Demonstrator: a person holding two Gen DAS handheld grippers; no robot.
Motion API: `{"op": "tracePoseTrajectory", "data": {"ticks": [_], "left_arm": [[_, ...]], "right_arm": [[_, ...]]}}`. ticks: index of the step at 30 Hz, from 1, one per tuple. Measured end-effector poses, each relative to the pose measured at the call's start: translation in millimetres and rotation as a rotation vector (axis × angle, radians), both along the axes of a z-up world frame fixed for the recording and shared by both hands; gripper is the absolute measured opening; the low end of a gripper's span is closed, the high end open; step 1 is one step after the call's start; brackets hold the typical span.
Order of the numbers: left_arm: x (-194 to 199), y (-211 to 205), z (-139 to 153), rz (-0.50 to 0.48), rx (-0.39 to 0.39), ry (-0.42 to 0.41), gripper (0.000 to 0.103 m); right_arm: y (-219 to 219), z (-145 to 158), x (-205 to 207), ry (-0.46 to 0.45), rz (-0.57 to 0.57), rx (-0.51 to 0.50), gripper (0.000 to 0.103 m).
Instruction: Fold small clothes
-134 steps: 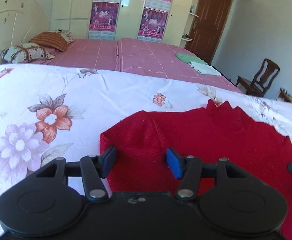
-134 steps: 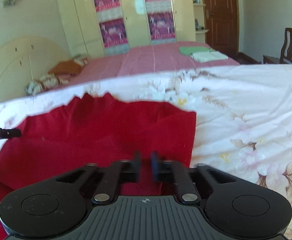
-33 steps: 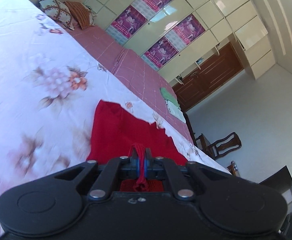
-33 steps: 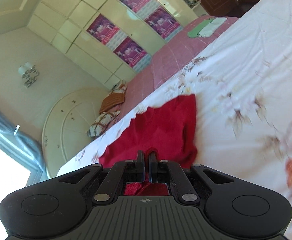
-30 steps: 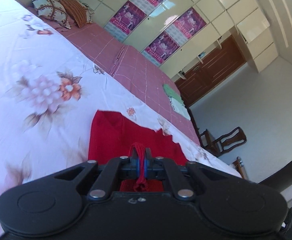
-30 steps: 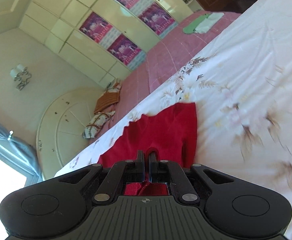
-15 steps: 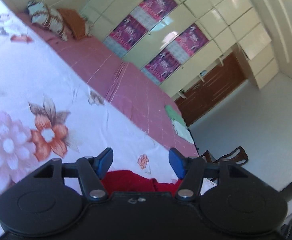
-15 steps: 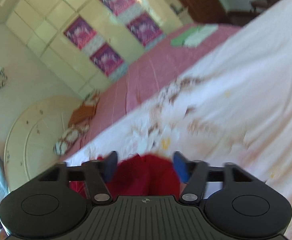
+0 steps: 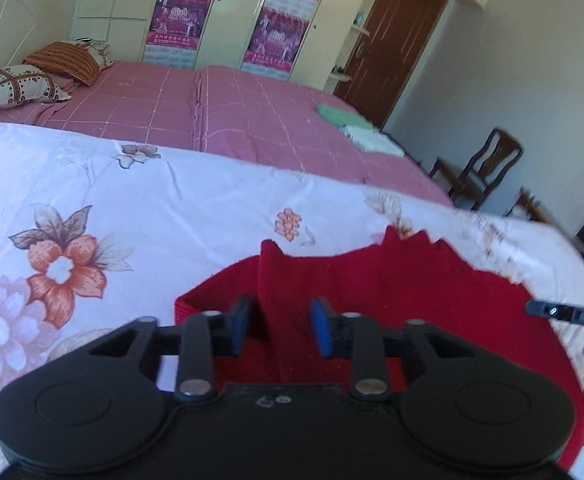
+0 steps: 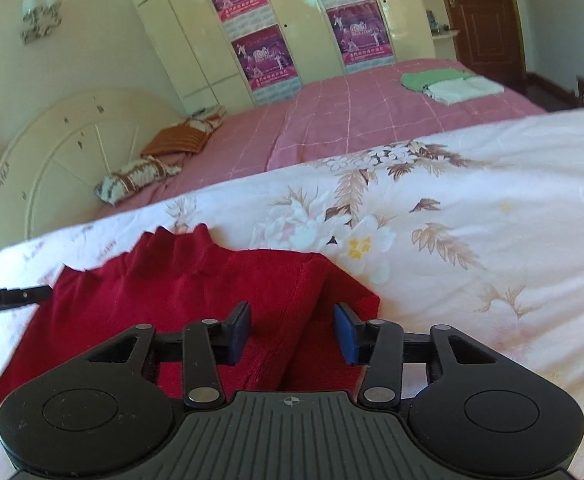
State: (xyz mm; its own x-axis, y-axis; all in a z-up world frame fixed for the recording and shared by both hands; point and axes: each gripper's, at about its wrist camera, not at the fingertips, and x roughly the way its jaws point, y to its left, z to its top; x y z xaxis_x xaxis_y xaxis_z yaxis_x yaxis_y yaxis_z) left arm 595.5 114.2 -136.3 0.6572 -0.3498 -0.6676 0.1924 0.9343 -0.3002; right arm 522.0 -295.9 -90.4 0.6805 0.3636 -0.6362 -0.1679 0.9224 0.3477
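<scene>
In the left wrist view we see our left gripper at lower centre with its 2 blue-padded fingers spread and holding nothing. Between them runs a raised ridge of the red garment, which lies flat on the floral bedspread across the lower middle and right of the frame. We judge the ridge to be a folded-over layer, and the open fingers sit over it because this side looks laid down and released. At the right edge the other tool pokes in as a black bar, so both tools work the same cloth from opposite ends.

In the right wrist view our right gripper also has its 2 fingers apart, empty, straddling the edge of a doubled layer of the garment in the lower centre. A corner of the lower layer sticks out at right of the fold, so we would judge the fold not quite square.

Only this view shows that corner and the wall lamp at upper left. Only the left view shows the wooden chair at right. Both show the pink bed behind, with folded green and white cloths on it.
</scene>
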Motion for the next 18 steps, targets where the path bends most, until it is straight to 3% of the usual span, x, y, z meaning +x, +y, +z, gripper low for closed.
{"op": "tracePoseTrajectory", "data": {"ticks": [1, 5, 6, 10, 12, 15, 18], "left_arm": [[3, -4, -3, -0.008, 0.010, 0.010, 0.014], [-4, -14, 1, 0.014, 0.070, -0.062, 0.007], [-10, -12, 5, 0.028, 0.062, -0.095, 0.007], [-23, -5, 16, 0.096, 0.052, -0.193, 0.002], [-18, 0, 16, 0.131, 0.024, -0.198, 0.002], [-4, -1, 10, 0.129, 0.019, -0.148, 0.002], [11, -13, 0, 0.096, 0.086, -0.100, 0.002]], "right_arm": [[4, -1, 1, -0.006, 0.008, -0.023, 0.042], [13, -2, 8, -0.014, 0.043, -0.091, 0.019], [14, -1, 8, -0.022, 0.054, -0.092, 0.004], [9, 18, -4, -0.141, 0.011, -0.112, 0.004], [7, 22, -5, -0.174, -0.007, -0.126, 0.004], [5, 12, 5, -0.133, -0.035, -0.146, 0.004], [8, -6, 15, -0.062, -0.044, -0.186, 0.004]]}}
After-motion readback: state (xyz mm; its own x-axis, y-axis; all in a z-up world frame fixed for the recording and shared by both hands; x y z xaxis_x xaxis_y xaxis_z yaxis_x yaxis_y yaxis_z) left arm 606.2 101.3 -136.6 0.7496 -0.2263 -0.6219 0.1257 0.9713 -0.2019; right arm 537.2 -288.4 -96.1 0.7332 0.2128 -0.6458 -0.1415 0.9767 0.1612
